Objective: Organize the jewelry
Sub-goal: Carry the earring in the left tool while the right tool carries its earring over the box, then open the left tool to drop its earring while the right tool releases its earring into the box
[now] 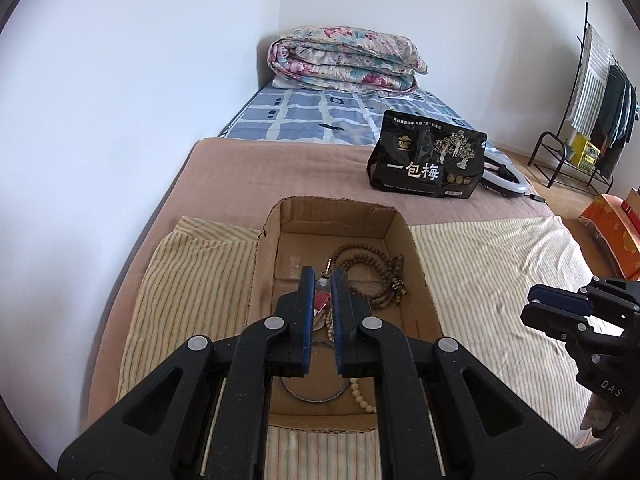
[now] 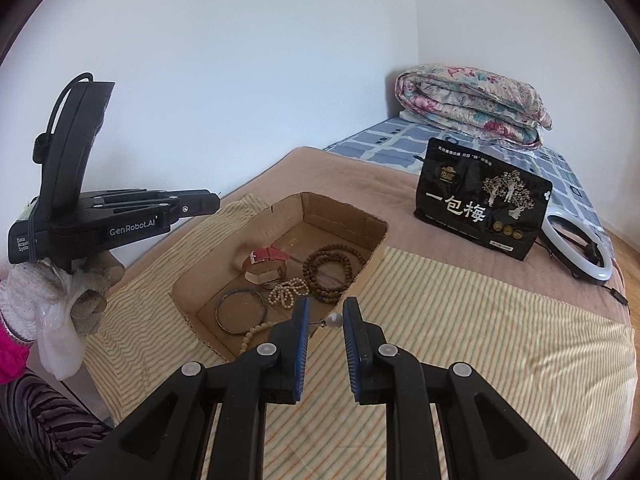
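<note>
Your left gripper (image 1: 322, 280) hangs over the shallow brown cardboard box (image 1: 418, 256) on the bed, fingers narrowly parted, while your right gripper (image 2: 325, 322) has fingers half-open around a small white bead earring (image 2: 335, 321).

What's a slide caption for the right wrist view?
Right gripper jaws open around a pearl earring beside the cardboard box of jewelry.
</note>
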The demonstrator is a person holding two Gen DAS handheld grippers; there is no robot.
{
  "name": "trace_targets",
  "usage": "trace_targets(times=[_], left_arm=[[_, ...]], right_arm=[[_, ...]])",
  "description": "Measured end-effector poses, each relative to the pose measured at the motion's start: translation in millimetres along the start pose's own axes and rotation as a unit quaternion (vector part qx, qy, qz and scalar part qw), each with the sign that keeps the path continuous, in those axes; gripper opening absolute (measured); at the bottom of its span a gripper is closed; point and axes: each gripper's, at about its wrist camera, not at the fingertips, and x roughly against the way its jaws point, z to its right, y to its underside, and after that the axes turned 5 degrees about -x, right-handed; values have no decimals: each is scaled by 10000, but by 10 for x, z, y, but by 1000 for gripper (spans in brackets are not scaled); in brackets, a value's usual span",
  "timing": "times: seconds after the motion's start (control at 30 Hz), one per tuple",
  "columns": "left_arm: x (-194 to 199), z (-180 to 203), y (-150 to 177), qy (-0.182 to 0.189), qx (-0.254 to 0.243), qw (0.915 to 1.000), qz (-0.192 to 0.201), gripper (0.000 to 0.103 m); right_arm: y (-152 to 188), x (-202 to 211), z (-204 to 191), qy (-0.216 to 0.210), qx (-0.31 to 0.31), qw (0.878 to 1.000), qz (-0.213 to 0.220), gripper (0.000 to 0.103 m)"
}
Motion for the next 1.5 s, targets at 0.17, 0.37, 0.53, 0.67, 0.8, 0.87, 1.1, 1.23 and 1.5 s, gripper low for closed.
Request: trace_targets(times=[0.17,0.37,0.53,0.67,0.8,0.87,1.1,1.23,1.5], left_arm=[[-55,-133,118,-60,21,9998,-165,6],[-163,-149,213,-78,-73,9993,-368,6],[-210,-108,221,-56,-122,9990,-434,6],[-243,-74,212,-34,-162,9987,-486,6],[-253,-45,210,-85,-231,9984,-507,6],[-255,-44,210,-95,-224,9984,-509,6],[-277,-60,210,-196,-191,9982,-542,29],[-236,-42,194,-222,-226,9985,-437,38],[-148,-26,133,-275,-192,9990,-310,38]], right_arm=[[17,-236,-87,-45,16,9999,-164,15],[25,-453,-130,-76,-11,9995,-313,15],[23,-565,-159,-105,-53,9993,-364,15],[23,-617,-187,-145,-50,9991,-399,16],[37,-634,-183,-174,-59,9989,-427,21],[40,-625,-177,-156,-61,9991,-398,31],[31,-552,-180,-120,-35,9996,-242,68],[32,-519,-214,-102,39,9997,-220,80],[48,-443,-233,47,61,9998,-205,91]])
